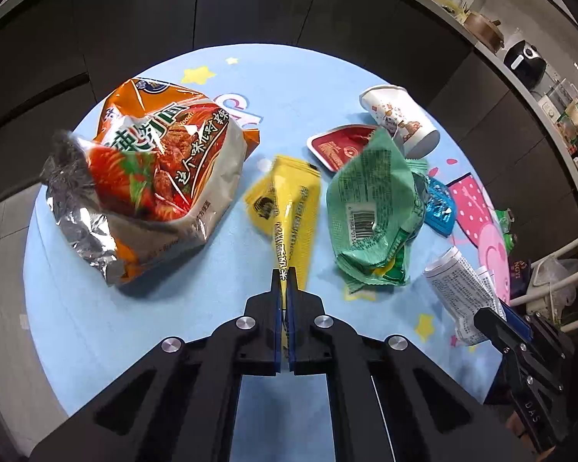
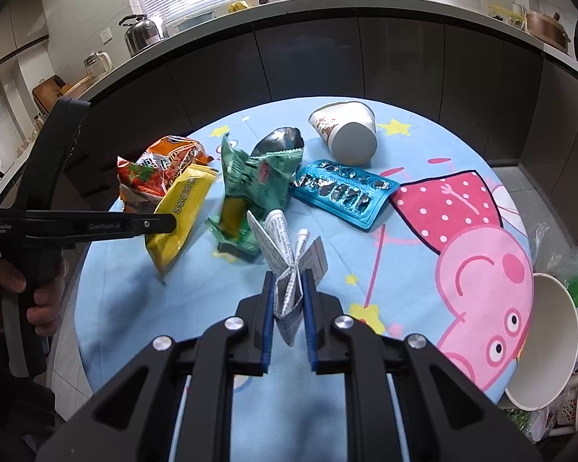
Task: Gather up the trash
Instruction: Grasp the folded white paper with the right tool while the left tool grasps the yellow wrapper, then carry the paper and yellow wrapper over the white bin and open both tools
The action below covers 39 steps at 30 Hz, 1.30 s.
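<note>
My left gripper (image 1: 285,275) is shut on the near end of a yellow wrapper (image 1: 289,208), which also shows in the right wrist view (image 2: 181,211). My right gripper (image 2: 287,279) is shut on a folded printed paper leaflet (image 2: 289,265), seen in the left wrist view too (image 1: 458,288). Both hold their pieces just above the round blue table (image 2: 135,308). On the table lie an orange noodle bag (image 1: 154,177), a green wrapper (image 1: 370,211), a blue blister pack (image 2: 343,192), a red lid (image 1: 339,146) and a tipped paper cup (image 2: 346,134).
A basket (image 2: 566,412) at the table's right edge holds a large paper cup (image 2: 547,346) and plastic bags. Dark cabinets under a cluttered kitchen counter (image 2: 327,4) curve behind the table. The left gripper's body (image 2: 77,225) and the hand holding it show at left in the right wrist view.
</note>
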Tool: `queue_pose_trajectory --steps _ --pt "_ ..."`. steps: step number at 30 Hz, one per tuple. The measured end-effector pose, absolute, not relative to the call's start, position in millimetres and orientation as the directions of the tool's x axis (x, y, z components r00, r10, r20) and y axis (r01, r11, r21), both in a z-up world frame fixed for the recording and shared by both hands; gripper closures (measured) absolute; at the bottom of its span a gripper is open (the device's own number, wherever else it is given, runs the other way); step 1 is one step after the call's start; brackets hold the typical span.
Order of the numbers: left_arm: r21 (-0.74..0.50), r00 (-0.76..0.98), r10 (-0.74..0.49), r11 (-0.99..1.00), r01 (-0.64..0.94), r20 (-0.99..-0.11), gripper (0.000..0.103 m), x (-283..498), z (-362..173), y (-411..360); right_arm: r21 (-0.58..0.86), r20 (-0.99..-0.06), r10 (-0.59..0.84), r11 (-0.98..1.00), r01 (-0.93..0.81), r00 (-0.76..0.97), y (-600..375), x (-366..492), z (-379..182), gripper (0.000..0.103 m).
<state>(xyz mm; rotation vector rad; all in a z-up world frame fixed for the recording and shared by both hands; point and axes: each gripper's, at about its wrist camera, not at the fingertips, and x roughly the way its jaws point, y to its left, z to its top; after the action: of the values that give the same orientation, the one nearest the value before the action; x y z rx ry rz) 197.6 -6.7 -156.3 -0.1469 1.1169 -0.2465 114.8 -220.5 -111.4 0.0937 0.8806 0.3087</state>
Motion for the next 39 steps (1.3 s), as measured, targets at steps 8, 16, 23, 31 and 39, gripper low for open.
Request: queue_pose_trajectory --steps 8,16,23,31,39 --pt "-0.232 0.494 -0.285 0.958 0.167 -0.822 0.102 169 -111 -8 0.237 -0.700 0.331 0.944 -0.231 0.633 -231 103 -91 0.088" --pt "-0.225 0.534 -0.337 0.938 0.265 -0.776 0.102 151 -69 -42 0.249 -0.660 0.314 0.949 -0.196 0.683 -253 90 -72 0.088" --pt "-0.253 0.501 -0.423 0.893 0.373 -0.755 0.101 150 -56 -90 0.239 -0.641 0.245 0.964 -0.114 0.727 -290 77 -61 0.088" --pt "-0.251 0.444 -0.496 0.827 0.502 -0.746 0.101 148 -49 -162 0.250 -0.635 0.139 0.968 0.031 0.760 -350 56 -62 0.088" --pt "-0.254 0.370 -0.540 0.763 0.595 -0.756 0.101 145 -55 -232 0.273 -0.633 0.046 0.947 0.167 0.773 -407 31 -70 0.088"
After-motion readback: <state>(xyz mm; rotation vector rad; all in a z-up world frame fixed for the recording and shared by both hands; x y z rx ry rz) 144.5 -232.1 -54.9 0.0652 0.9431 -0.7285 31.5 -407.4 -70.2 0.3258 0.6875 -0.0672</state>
